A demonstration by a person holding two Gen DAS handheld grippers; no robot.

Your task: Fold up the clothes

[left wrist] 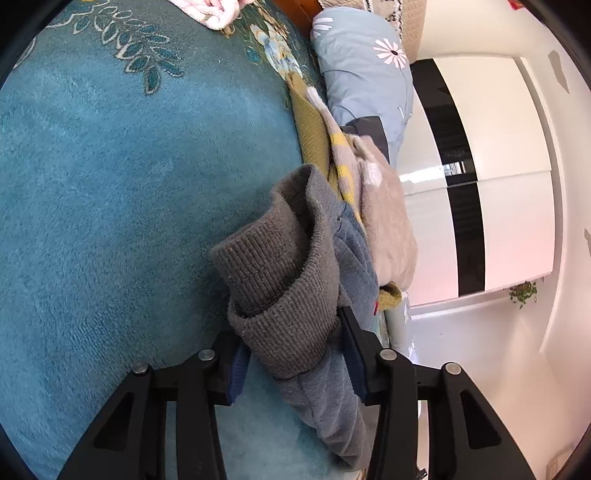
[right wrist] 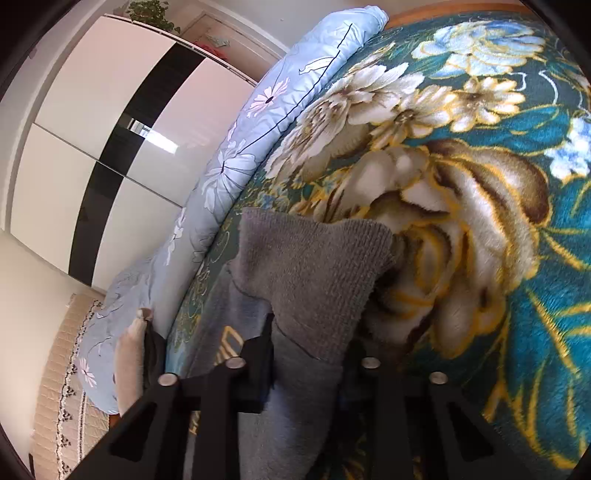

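A grey-blue fleece garment (left wrist: 325,398) with a ribbed grey cuff (left wrist: 280,280) lies bunched between the fingers of my left gripper (left wrist: 291,354), which is shut on it above the teal blanket (left wrist: 110,184). In the right wrist view the same garment's ribbed grey hem (right wrist: 310,273) sits between the fingers of my right gripper (right wrist: 310,347), which is shut on it over the flowered blanket (right wrist: 461,221). A yellow print shows on the garment (right wrist: 225,347) to the left of the fingers.
A pile of other clothes, mustard, beige and yellow-patterned (left wrist: 369,192), lies past the cuff. A rolled light-blue daisy quilt (left wrist: 362,62) runs along the bed's edge, also in the right wrist view (right wrist: 258,122). A pink towel (left wrist: 214,11) lies far off. A white and black wardrobe (left wrist: 480,166) stands beyond.
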